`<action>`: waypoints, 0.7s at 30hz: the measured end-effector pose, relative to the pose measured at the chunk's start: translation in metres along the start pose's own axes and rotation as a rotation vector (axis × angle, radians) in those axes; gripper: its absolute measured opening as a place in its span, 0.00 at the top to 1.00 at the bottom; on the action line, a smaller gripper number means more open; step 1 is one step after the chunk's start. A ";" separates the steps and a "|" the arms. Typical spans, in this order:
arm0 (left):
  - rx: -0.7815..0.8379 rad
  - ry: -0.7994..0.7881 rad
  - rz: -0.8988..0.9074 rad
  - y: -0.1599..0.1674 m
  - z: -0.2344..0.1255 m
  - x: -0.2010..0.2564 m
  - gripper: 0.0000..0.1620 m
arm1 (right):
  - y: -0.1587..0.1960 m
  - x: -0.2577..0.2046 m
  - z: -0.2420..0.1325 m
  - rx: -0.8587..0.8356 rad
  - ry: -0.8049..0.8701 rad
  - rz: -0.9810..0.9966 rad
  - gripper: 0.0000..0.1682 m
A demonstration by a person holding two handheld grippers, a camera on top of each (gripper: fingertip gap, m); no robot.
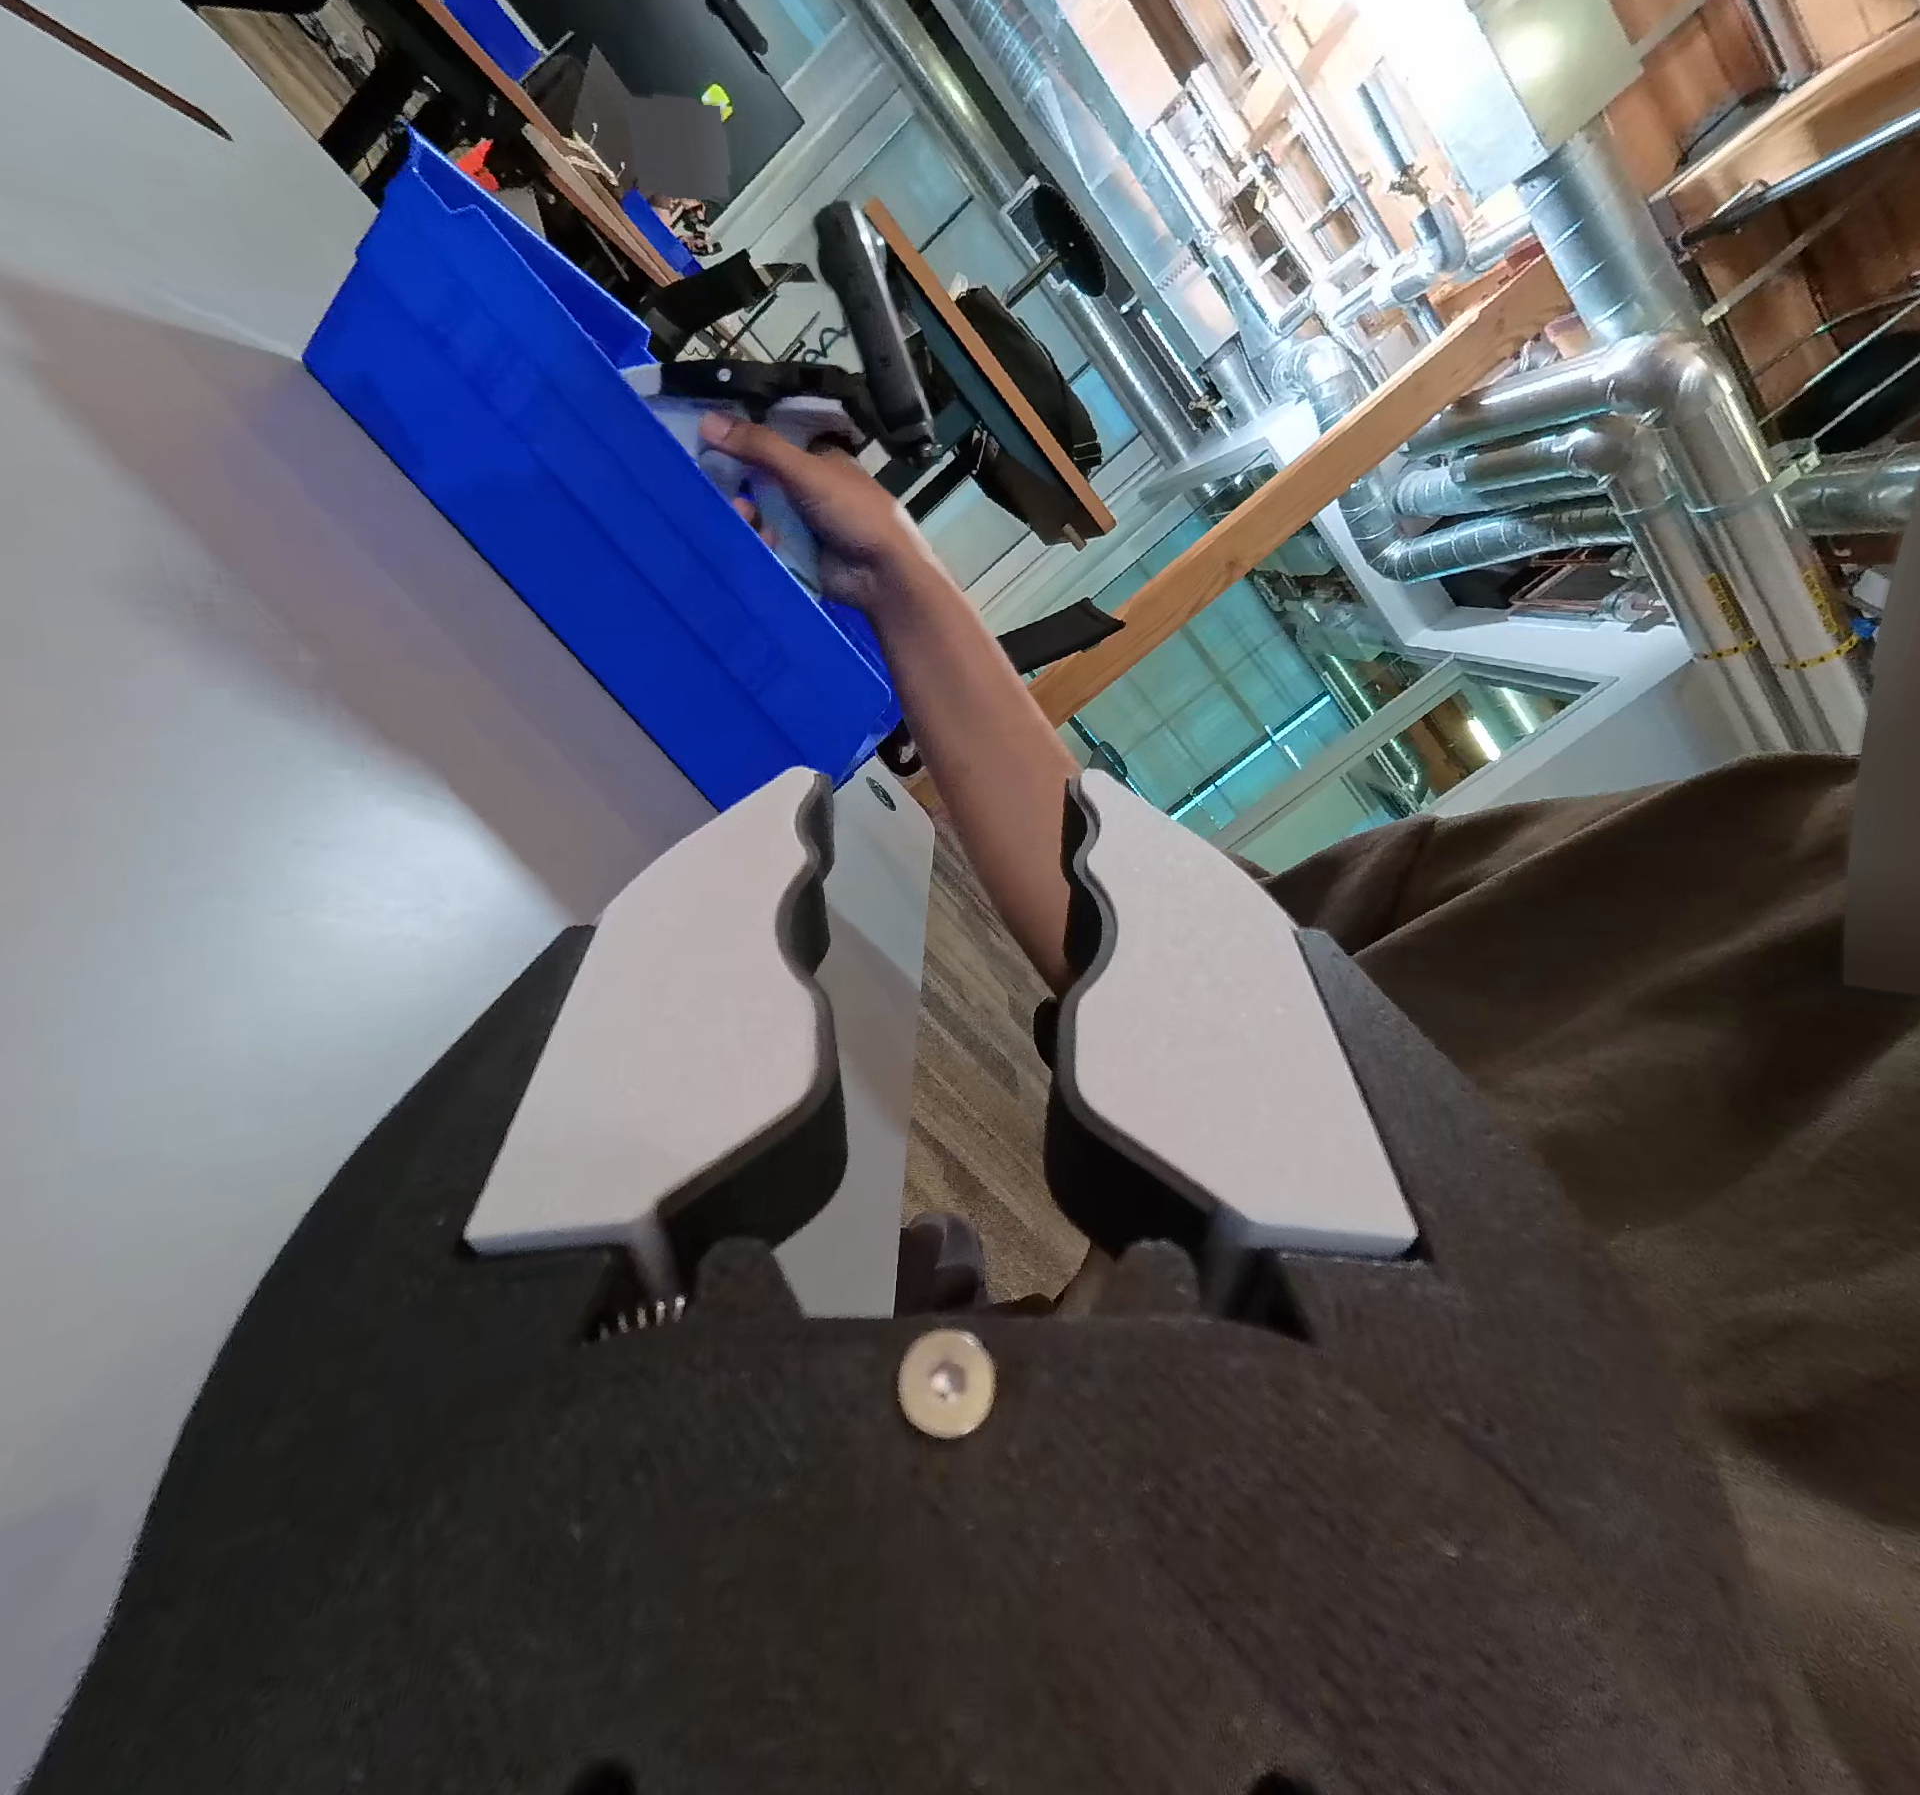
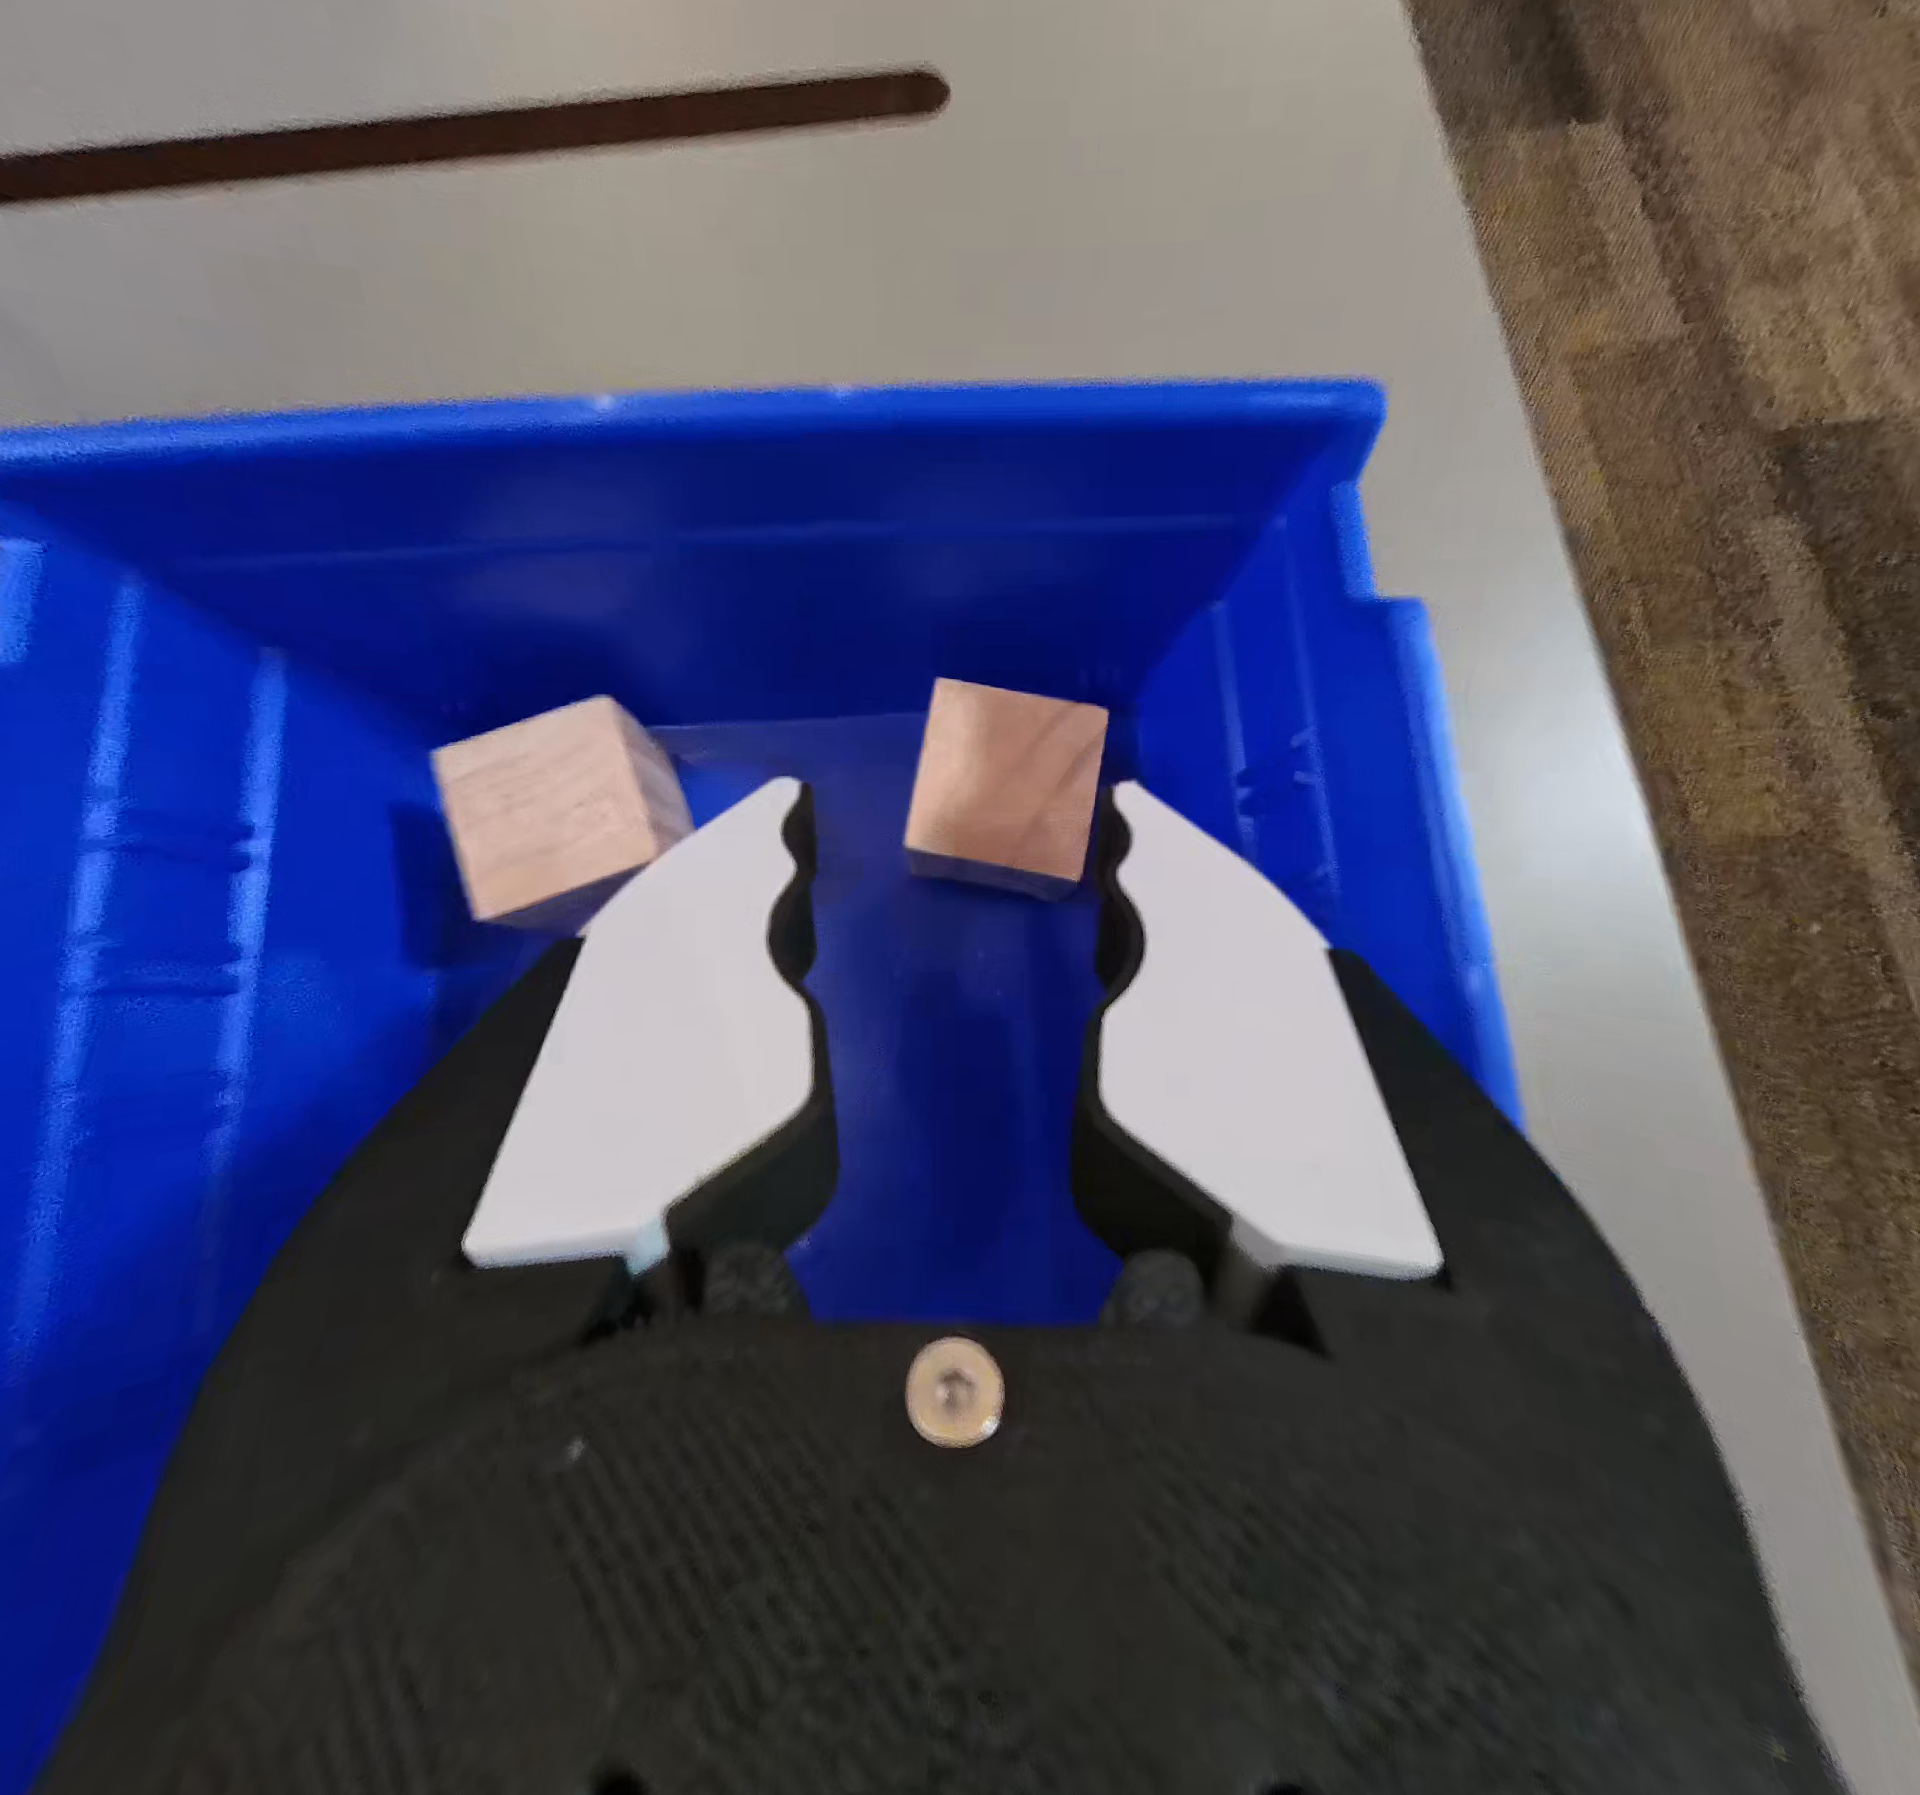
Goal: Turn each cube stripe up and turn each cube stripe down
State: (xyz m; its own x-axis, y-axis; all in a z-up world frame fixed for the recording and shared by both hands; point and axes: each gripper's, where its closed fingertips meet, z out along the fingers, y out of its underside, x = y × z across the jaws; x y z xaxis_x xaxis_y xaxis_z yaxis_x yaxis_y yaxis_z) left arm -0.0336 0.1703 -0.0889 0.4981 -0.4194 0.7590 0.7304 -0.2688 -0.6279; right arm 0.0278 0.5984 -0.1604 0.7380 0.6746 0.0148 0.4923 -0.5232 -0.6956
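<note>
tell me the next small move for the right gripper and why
Probably ease the right gripper forward and slightly right, then close. Its jaws are open and empty inside the blue bin, and the right cube sits just past the fingertips, closer to the right one. No stripe shows on its visible faces.

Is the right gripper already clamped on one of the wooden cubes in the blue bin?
No: the right gripper has open jaws, with nothing between them, just short of the two cubes.
</note>
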 end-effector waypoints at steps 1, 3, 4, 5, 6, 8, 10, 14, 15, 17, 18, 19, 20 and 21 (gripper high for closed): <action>-0.002 -0.001 0.002 0.000 -0.001 0.000 0.74 | -0.008 -0.004 -0.012 0.032 -0.006 -0.006 0.70; 0.001 -0.006 0.009 -0.002 -0.002 0.000 0.74 | -0.026 -0.029 -0.045 0.129 -0.087 -0.028 0.71; 0.004 -0.010 0.012 -0.002 -0.002 -0.001 0.74 | -0.035 -0.051 -0.066 0.185 -0.162 -0.049 0.71; 0.007 -0.016 0.015 -0.003 -0.003 -0.002 0.74 | -0.039 -0.075 -0.089 0.235 -0.244 -0.071 0.69; 0.010 -0.024 0.018 -0.004 -0.004 -0.004 0.74 | -0.040 -0.103 -0.113 0.279 -0.332 -0.092 0.70; 0.021 -0.046 0.025 -0.008 -0.006 -0.008 0.74 | -0.024 -0.161 -0.158 0.342 -0.518 -0.146 0.69; 0.030 -0.055 0.036 -0.016 -0.012 -0.011 0.75 | 0.015 -0.216 -0.190 0.348 -0.671 -0.203 0.71; 0.085 -0.068 0.108 -0.055 -0.043 -0.006 0.77 | 0.127 -0.303 -0.220 0.248 -0.947 -0.275 0.76; 0.130 -0.089 0.145 -0.074 -0.056 -0.003 0.77 | 0.150 -0.318 -0.226 0.245 -1.018 -0.283 0.74; 0.232 -0.164 0.249 -0.117 -0.090 0.008 0.76 | 0.185 -0.335 -0.228 0.215 -1.070 -0.338 0.73; 0.278 -0.237 0.316 -0.139 -0.111 0.012 0.76 | 0.198 -0.340 -0.228 0.183 -1.077 -0.402 0.72; 0.326 -0.347 0.379 -0.162 -0.134 0.012 0.75 | 0.205 -0.342 -0.226 0.174 -1.068 -0.469 0.72; 0.363 -0.487 0.421 -0.182 -0.161 0.008 0.73 | 0.207 -0.342 -0.222 0.184 -1.040 -0.518 0.72; 0.368 -0.614 0.443 -0.197 -0.187 0.003 0.66 | 0.209 -0.342 -0.218 0.191 -1.017 -0.544 0.74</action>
State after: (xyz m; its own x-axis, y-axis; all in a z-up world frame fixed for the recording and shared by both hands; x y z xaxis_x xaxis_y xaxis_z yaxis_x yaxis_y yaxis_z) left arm -0.2634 0.0601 0.0054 0.8626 0.1552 0.4815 0.4603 0.1538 -0.8743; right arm -0.0215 0.1453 -0.1543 -0.3006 0.9370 -0.1777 0.4883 -0.0088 -0.8726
